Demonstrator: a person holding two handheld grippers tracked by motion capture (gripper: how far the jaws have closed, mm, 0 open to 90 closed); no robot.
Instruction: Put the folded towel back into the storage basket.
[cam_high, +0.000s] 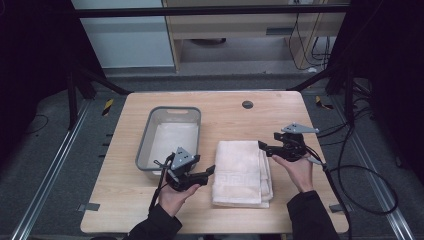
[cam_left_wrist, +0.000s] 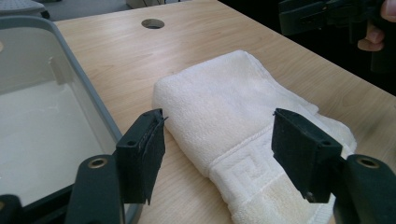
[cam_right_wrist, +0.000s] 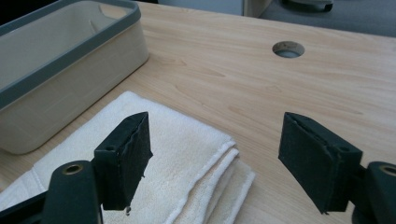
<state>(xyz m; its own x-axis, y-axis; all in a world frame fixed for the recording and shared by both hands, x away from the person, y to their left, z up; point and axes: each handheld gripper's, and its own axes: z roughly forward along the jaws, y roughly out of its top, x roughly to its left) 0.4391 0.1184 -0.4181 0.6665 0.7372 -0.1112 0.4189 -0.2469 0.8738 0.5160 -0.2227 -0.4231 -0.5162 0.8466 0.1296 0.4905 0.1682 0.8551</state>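
**Folded towel between two open grippers**

We see a pale wooden table (cam_high: 220, 107) with a round cable hole (cam_high: 247, 104) near its far edge, standing on grey carpet with metal rails at either side, a cabinet beyond and dark frame struts around it.

At the left sits a grey-rimmed bin (cam_high: 172, 111), its pale floor bare. Just in front of it we find the left gripper (cam_high: 210, 171), held in the left hand (cam_high: 175, 196) with the forearm coming up from the bottom edge and the jaws pointing right, toward the towel (cam_high: 241, 172). Its jaws stand wide apart and hold nothing. The left gripper view adds the key-pattern border woven into the towel's near end, which the high view only hints at.

The white towel lies folded flat at mid-table, just right of the bin.

At the right, the right gripper (cam_high: 264, 146) hovers at the towel's far right corner, jaws also spread wide and empty, the hand (cam_high: 298, 170) gripping from below. The right gripper view shows the stacked layers at the towel's folded edge.
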